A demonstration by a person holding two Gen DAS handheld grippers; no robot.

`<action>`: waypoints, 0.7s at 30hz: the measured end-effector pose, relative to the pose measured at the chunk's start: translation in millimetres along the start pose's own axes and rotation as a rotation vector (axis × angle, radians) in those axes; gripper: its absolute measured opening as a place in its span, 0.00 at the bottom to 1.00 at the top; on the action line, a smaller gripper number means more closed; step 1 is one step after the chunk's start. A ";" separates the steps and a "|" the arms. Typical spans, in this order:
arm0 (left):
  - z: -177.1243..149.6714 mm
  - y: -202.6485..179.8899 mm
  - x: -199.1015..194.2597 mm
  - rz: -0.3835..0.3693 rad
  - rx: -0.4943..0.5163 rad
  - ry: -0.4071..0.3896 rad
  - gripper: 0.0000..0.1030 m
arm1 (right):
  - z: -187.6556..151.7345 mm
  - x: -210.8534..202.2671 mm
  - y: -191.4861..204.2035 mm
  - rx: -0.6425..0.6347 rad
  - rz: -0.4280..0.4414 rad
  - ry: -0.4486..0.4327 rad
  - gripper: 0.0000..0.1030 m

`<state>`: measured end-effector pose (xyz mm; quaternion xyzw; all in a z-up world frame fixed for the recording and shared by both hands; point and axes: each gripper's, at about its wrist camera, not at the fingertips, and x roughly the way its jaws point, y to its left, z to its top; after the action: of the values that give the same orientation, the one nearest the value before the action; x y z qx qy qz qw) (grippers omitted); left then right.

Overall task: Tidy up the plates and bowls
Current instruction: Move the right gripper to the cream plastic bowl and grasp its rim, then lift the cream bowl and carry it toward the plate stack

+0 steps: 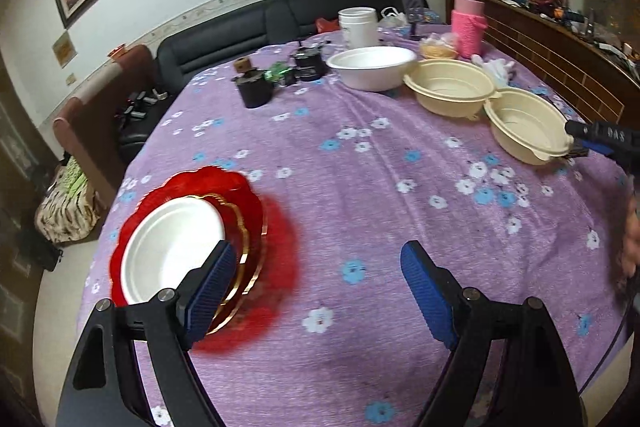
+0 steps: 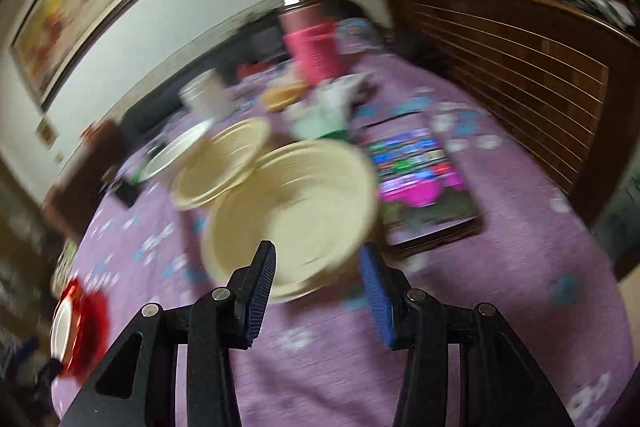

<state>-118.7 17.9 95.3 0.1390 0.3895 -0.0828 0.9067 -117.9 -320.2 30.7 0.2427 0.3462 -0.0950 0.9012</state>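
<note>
The near cream bowl (image 2: 292,215) sits upright on the tabletop (image 1: 360,187), mouth up, at the far right of the scene as the left wrist view shows it. Being round, it has no long axis in plan; its only axis is vertical, and its small rim tab points toward the near right. The right gripper (image 2: 316,291) stands at that near rim with its jaws apart, the rim lying in the gap (whether a pad touches the rim cannot be told; the right wrist view is motion-blurred). This placement probably serves a rim pinch for lifting.

A second cream bowl (image 1: 450,87) stands just beside the first on its far left, rims close or touching, and a white bowl (image 1: 372,67) lies beyond it. The row likely awaits nesting.

At the near left, a white plate (image 1: 168,251) rests inside a red plate (image 1: 208,187), already stacked. The left gripper (image 1: 320,291) hangs above the cloth just right of that stack, jaws wide apart, holding nothing.
</note>
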 end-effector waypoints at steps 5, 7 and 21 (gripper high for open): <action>0.9 -9.4 4.6 -0.025 0.011 0.020 0.81 | 14.7 19.5 -12.7 0.021 -0.069 0.011 0.46; 0.7 -9.8 5.1 -0.036 0.004 0.025 0.81 | 18.1 31.0 -10.2 0.016 -0.079 0.029 0.46; -3.7 4.9 10.7 -0.100 -0.075 0.057 0.81 | 10.3 57.0 2.9 0.004 0.137 0.208 0.12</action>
<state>-112.7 23.3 86.0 0.0877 0.4247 -0.1096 0.8944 -68.6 -323.1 0.2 0.2761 0.4203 -0.0081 0.8643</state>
